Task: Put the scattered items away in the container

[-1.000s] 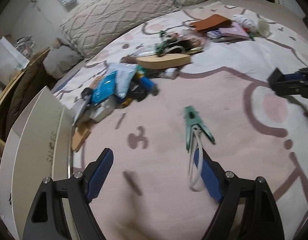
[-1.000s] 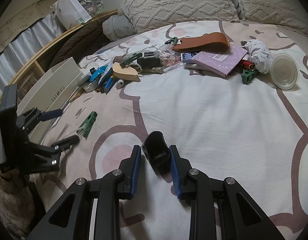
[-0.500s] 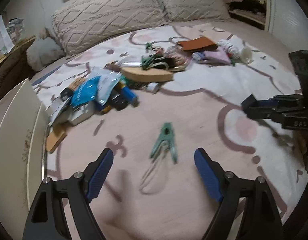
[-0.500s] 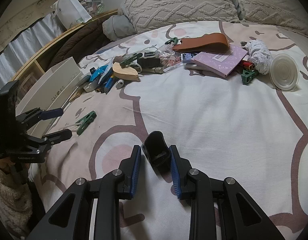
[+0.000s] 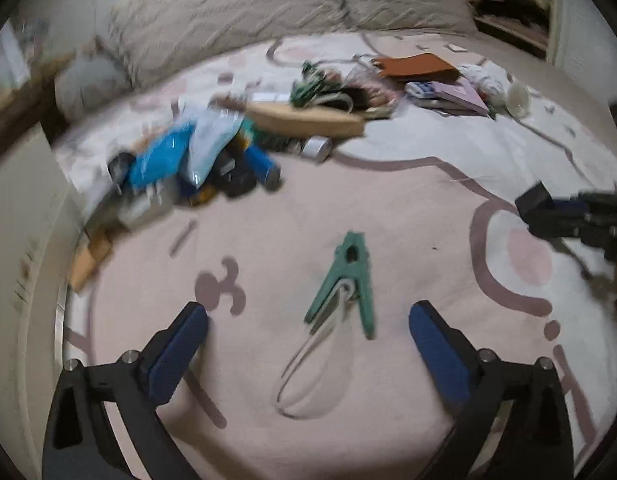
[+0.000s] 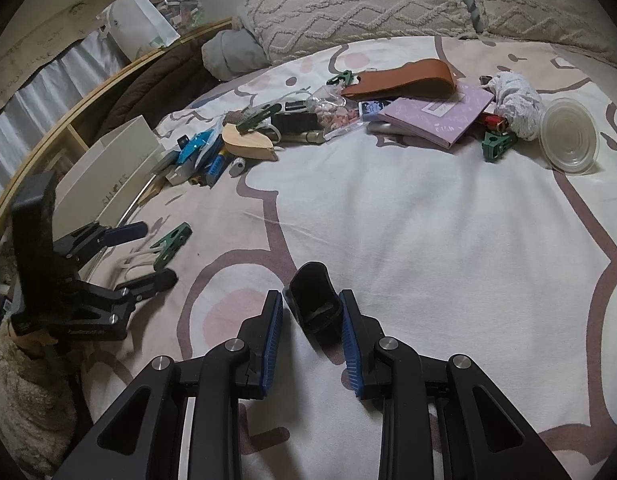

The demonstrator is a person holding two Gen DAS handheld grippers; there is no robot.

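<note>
A green clothespin (image 5: 348, 276) with a white cord loop lies on the pink bedspread, between and just ahead of the wide-open fingers of my left gripper (image 5: 308, 320). It also shows in the right wrist view (image 6: 170, 246), with the left gripper (image 6: 146, 252) around it. My right gripper (image 6: 312, 320) is shut on a small black curved holder (image 6: 314, 302), held low over the bed. The white container box (image 6: 104, 180) stands at the bed's left edge.
A pile of scattered items (image 5: 212, 160) lies beyond the clothespin: blue packets, a wooden piece (image 6: 248, 144), a brown case (image 6: 400, 80), a purple notebook (image 6: 436, 116), a clear lid (image 6: 568, 136). Pillows (image 6: 348, 4) line the back.
My left gripper has swung right and closed in on the green clothespin, which now lies between its open fingers. My right gripper has stayed still with the black holder.
</note>
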